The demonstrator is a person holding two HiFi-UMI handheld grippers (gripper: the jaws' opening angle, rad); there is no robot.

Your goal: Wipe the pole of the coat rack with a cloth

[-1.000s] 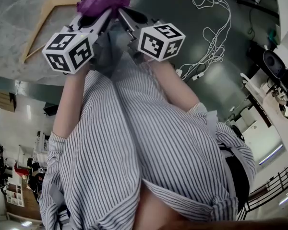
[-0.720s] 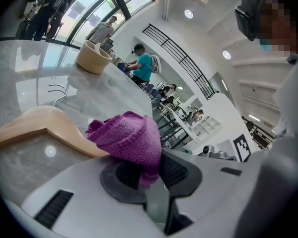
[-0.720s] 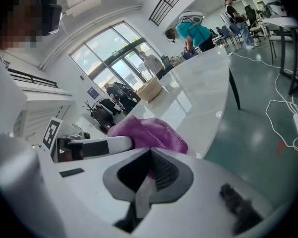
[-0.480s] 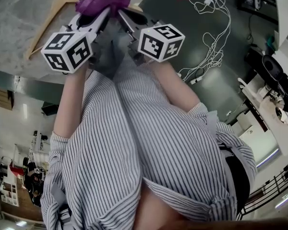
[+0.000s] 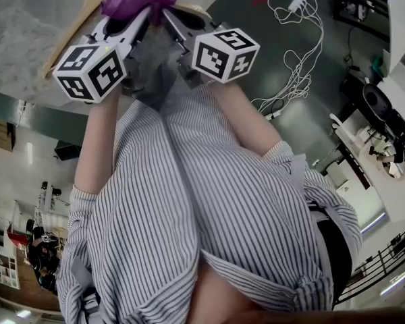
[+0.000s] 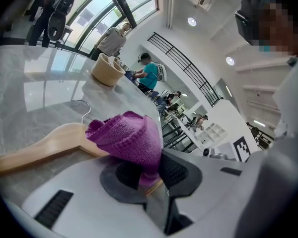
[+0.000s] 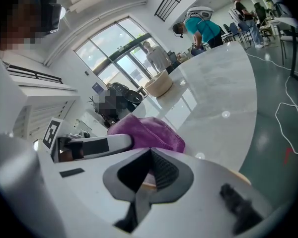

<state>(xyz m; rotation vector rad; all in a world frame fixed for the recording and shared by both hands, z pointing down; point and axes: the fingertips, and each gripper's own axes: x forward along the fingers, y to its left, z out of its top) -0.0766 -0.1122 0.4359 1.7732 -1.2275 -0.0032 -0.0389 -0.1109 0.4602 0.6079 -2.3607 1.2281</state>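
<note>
Two hand-held grippers raised together over a pale marble tabletop (image 6: pixel 35 93). The left gripper (image 6: pixel 148 175) has its jaws pressed onto a purple cloth (image 6: pixel 126 140), pinching its lower fold so that the rest stands out past the jaw tips as a loose, rounded wad, probably to leave a padded face free for rubbing. The cloth is a coarse knit or terry weave, vivid magenta, crumpled and dry-looking, with no dirt that can be made out. A wooden hanger (image 6: pixel 39 150) runs out to the left of these jaws and passes behind the cloth; a tan sliver also shows low between the pads, so the cloth may be folded over the wood. The right gripper (image 7: pixel 148 177), just beside the left one's jaws, has its jaws drawn nearly together on a thin tan strip that appears to be the same hanger, likely to steady it. No coat-rack pole is visible, so wiping of the pole itself is judged not yet begun.
</note>
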